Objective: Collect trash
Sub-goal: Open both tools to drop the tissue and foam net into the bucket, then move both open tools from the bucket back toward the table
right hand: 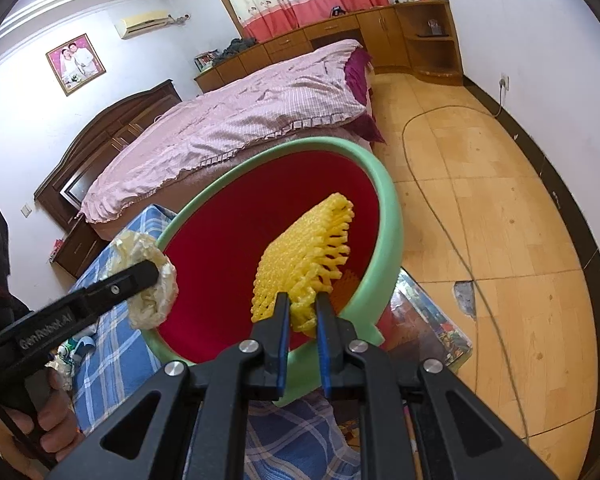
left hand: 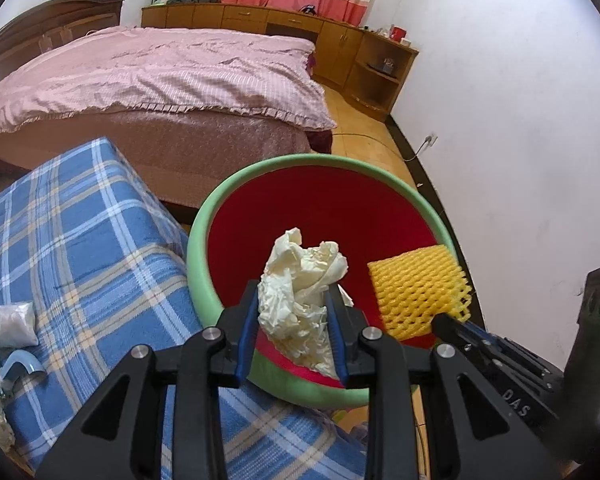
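Two pieces of trash are up over the bin (left hand: 204,236) at once, one in each claw. The left claw (left hand: 296,320) is clamped on a crumpled wad of pale paper (left hand: 300,280), and the right claw (right hand: 302,312) is pinched tight on one corner of a yellow foam net (right hand: 304,260), the kind that wraps fruit. The bin, green on the outside and red within, stands against the corner of a table under a blue checked cloth (left hand: 80,240).

From where I stand the step is the drop, and the thing to get right is placing. The wad hangs over the near part of the opening, close to the rim, so I would carry it a little further toward the middle before letting go; crumpled paper is light and can bounce off an edge. The net reaches well over the red inside already, but it is held only by its corner and hangs sideways, so I would lower it some before parting the pads, lest it drift onto the floor (right hand: 480,200).

Both claws are close together over one opening. Letting go one after the other, rather than together, looks safer against them knocking. More small things still lie on the cloth, among them a white packet (left hand: 10,324).
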### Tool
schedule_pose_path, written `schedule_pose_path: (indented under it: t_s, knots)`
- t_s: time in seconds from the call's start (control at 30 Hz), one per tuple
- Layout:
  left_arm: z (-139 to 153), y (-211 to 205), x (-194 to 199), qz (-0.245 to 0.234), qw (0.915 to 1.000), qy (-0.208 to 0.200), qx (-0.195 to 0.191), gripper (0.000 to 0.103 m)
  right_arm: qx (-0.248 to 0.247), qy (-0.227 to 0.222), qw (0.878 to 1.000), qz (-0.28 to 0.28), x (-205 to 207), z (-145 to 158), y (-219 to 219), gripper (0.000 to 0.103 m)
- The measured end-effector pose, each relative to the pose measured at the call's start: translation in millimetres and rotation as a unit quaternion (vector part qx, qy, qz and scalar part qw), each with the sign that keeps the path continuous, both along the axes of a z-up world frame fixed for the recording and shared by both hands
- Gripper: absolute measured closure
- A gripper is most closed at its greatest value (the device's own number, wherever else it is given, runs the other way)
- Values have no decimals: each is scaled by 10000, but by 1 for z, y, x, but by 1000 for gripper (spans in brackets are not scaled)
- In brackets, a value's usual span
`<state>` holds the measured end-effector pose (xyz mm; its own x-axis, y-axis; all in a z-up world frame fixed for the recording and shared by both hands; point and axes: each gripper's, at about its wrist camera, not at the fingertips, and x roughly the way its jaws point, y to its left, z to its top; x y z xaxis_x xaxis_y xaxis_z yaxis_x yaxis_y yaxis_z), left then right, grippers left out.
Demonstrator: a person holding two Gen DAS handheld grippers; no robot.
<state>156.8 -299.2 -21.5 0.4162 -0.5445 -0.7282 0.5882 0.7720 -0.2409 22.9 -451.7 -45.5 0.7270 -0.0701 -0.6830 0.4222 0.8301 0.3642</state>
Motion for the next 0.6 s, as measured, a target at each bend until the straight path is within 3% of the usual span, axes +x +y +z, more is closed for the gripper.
schedule_pose_path:
  t_s: [0.23, 0.4, 0.6]
  knots:
    - [-9, 5, 8, 153, 9996, 220, -15, 63, 39, -1, 10000, -8, 3, -2, -1, 87]
    - [-3, 7, 3, 198, 9998, 78, 19, 50, 29, -24, 10000, 8, 1, -2, -2, 83]
    - [3, 14, 0, 289, 9996, 56, -34, 49, 59, -77, 10000, 14, -1, -1, 0, 77]
